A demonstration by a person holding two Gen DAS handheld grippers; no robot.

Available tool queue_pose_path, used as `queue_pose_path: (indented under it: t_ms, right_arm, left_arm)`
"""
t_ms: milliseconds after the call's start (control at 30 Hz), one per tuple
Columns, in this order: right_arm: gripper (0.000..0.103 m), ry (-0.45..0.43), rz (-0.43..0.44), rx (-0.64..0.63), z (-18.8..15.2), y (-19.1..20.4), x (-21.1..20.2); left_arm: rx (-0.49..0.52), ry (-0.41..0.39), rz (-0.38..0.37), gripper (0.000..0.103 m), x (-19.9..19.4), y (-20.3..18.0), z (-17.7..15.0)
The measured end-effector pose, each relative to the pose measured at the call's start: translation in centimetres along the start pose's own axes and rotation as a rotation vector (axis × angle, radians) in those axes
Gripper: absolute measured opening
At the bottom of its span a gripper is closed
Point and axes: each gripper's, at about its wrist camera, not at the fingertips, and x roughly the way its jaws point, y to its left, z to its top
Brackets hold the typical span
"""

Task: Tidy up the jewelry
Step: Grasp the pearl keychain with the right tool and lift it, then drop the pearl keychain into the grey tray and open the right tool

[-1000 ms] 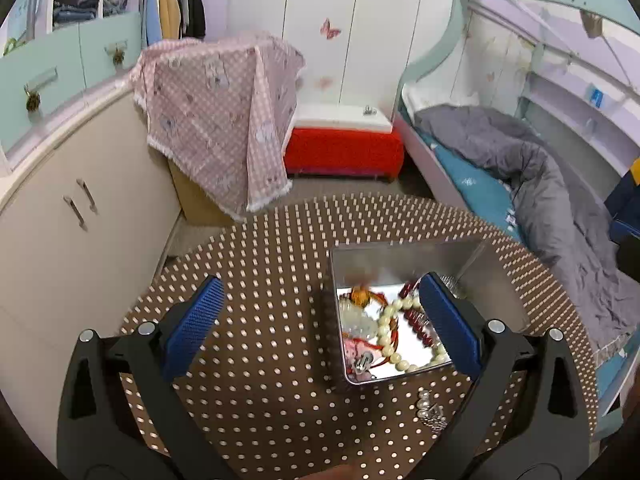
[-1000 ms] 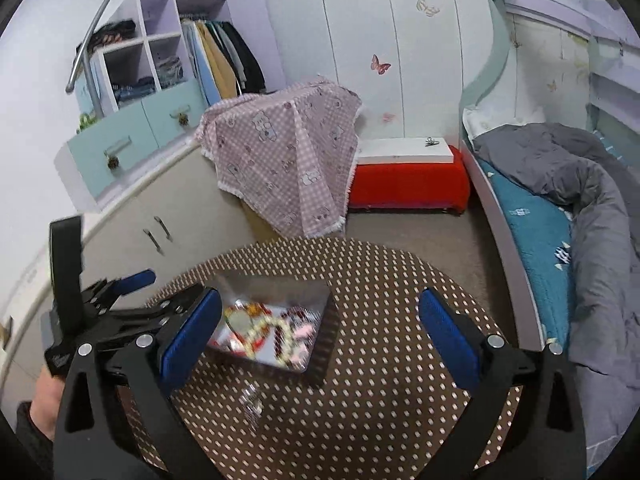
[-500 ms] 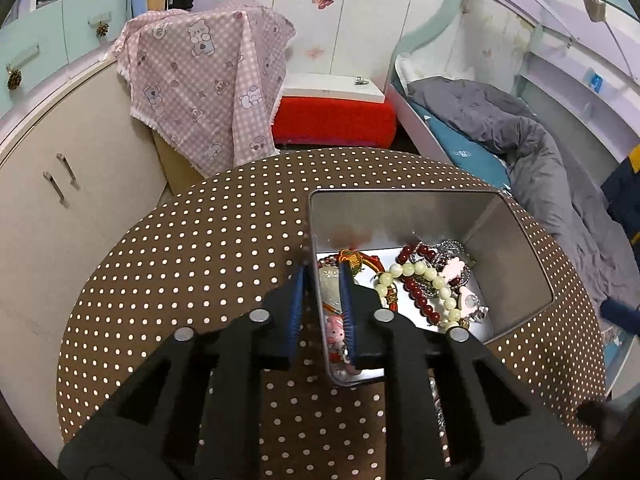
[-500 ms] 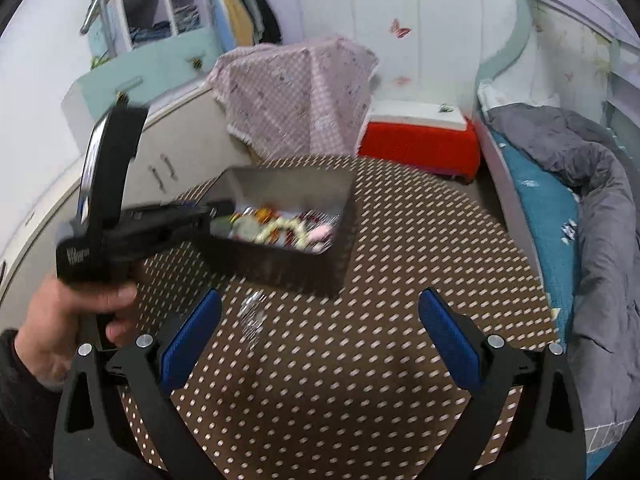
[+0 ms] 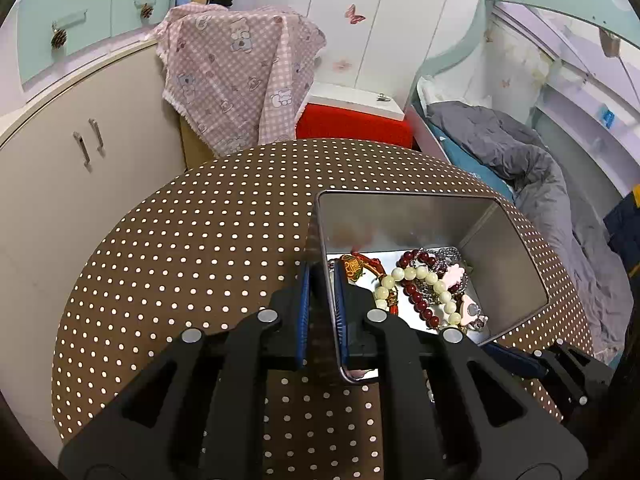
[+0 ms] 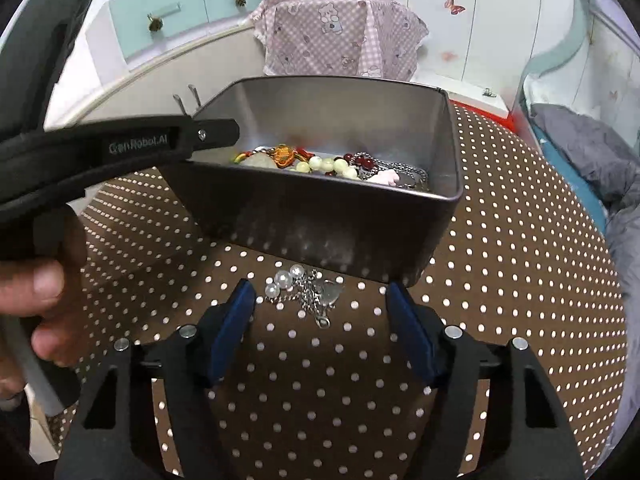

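On brown dotted table (image 5: 192,264), left gripper (image 5: 320,312) is clamping near-left wall of metal tin (image 5: 400,216), prob. steadying it w/ beads inside. Right gripper (image 6: 320,320) is angling down, jaws partway apart and just been closing, straddling but not yet touching pearl-and-chain piece (image 6: 304,292) lying just outside tin.

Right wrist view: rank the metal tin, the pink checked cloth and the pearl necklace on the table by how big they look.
1. metal tin, though nearness inflates it
2. pink checked cloth, far behind
3. pearl necklace
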Motion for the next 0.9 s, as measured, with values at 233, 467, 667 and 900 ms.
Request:
queue_pose_path:
  t_ms: [233,467,667,900]
  right_arm:
    - [0.010,0.001,0.018,-0.065,-0.4,1.6,-0.2]
    - [0.006,-0.047,0.102,-0.005,-1.4,0.3,-4.7]
    - [0.006,-0.175,0.139,0.013,0.7,-1.3,-11.1]
    - [0.006,-0.297,0.162,-0.004,5.4,-2.3,-16.0]
  left_arm:
    - [0.007,0.003,-0.010,0.012,0.3,0.1,0.3]
    - [0.012,0.005,-0.020,0.012,-0.2,0.3,-0.1]
    - [0.012,0.012,-0.033,0.012,-1.0,0.0,-0.9]
    - [0.013,0.021,-0.033,0.012,-2.3,-0.6,-2.5]
